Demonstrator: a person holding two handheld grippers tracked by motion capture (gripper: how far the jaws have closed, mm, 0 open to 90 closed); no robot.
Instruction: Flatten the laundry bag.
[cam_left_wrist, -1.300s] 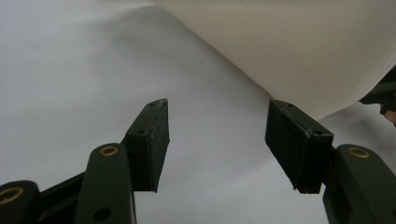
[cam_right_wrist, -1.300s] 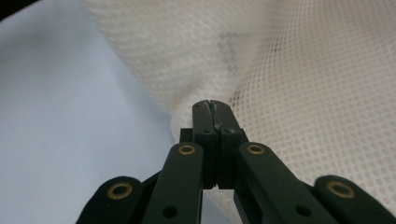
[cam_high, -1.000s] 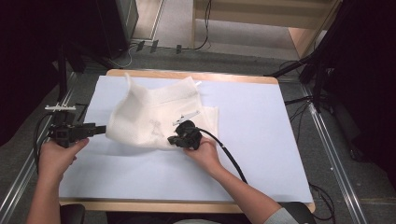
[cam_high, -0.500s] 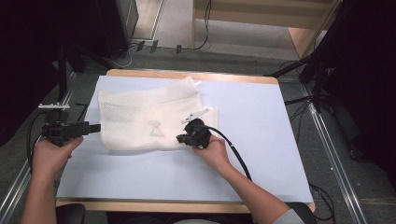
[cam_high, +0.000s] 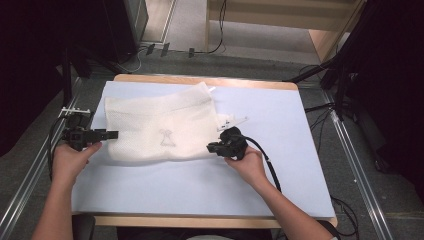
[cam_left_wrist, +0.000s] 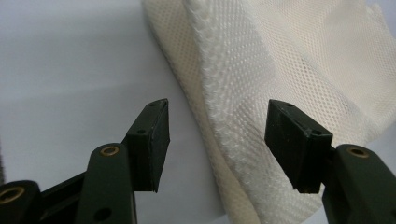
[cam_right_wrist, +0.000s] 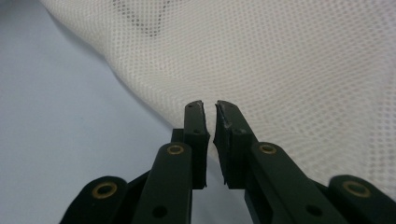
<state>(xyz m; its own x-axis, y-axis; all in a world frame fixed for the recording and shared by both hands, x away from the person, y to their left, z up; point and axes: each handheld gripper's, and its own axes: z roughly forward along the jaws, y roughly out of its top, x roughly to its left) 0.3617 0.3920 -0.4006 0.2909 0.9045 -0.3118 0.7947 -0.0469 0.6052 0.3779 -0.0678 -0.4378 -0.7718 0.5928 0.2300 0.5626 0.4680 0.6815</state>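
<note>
A cream mesh cloth (cam_high: 160, 130) with a small grey print lies spread flat on the pale blue mat (cam_high: 280, 170). My left gripper (cam_high: 114, 134) is at the cloth's left edge and stands open. In the left gripper view the folded cloth edge (cam_left_wrist: 233, 107) lies between its wide jaws (cam_left_wrist: 217, 135). My right gripper (cam_high: 210, 147) is at the cloth's lower right corner. In the right gripper view the jaws (cam_right_wrist: 209, 112) are pressed nearly together at the edge of the mesh (cam_right_wrist: 280, 60), apparently pinching it.
White drawstring ends (cam_high: 234, 121) stick out at the cloth's right side. The wooden table edge (cam_high: 200, 80) runs along the back. Cables trail on the floor behind, and dark equipment stands at both sides.
The bunched cloth has been pulled out flat. My right gripper moved right and toward the person with the cloth's corner. My left gripper stayed at the left edge.
</note>
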